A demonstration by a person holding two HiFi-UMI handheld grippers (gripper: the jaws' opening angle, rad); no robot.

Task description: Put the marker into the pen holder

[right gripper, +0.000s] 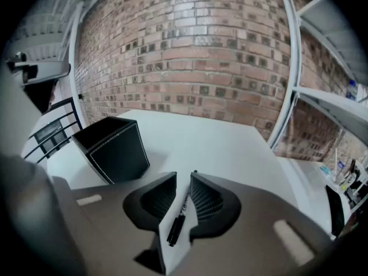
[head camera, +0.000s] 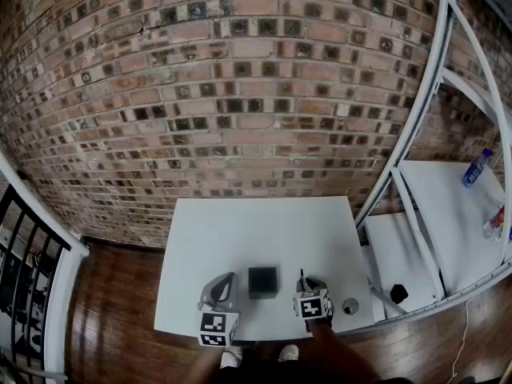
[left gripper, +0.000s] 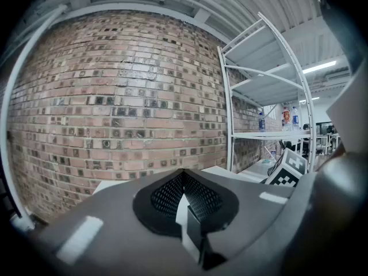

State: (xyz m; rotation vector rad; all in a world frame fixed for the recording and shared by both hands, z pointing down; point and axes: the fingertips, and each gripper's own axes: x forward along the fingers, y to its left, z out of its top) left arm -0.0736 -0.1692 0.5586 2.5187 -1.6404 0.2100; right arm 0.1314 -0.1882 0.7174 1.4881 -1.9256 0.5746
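Observation:
The black square pen holder (head camera: 262, 282) stands near the front edge of the white table (head camera: 256, 230), between my two grippers. In the right gripper view the holder (right gripper: 112, 148) is to the left of the jaws and its top is open. A thin black marker (right gripper: 181, 211) lies on the table in the narrow gap between the jaws of my right gripper (right gripper: 184, 178), which is open around it without touching it. My left gripper (head camera: 218, 298) is left of the holder. Its jaws (left gripper: 183, 174) meet at the tips with nothing in them and point up at the brick wall.
A small round grey object (head camera: 350, 306) sits at the table's front right corner. A white metal shelf rack (head camera: 416, 174) stands right of the table, with bottles (head camera: 477, 168) on one shelf and a black object (head camera: 398, 293) lower down. A brick wall (head camera: 240, 94) lies behind and a black railing (head camera: 24, 294) to the left.

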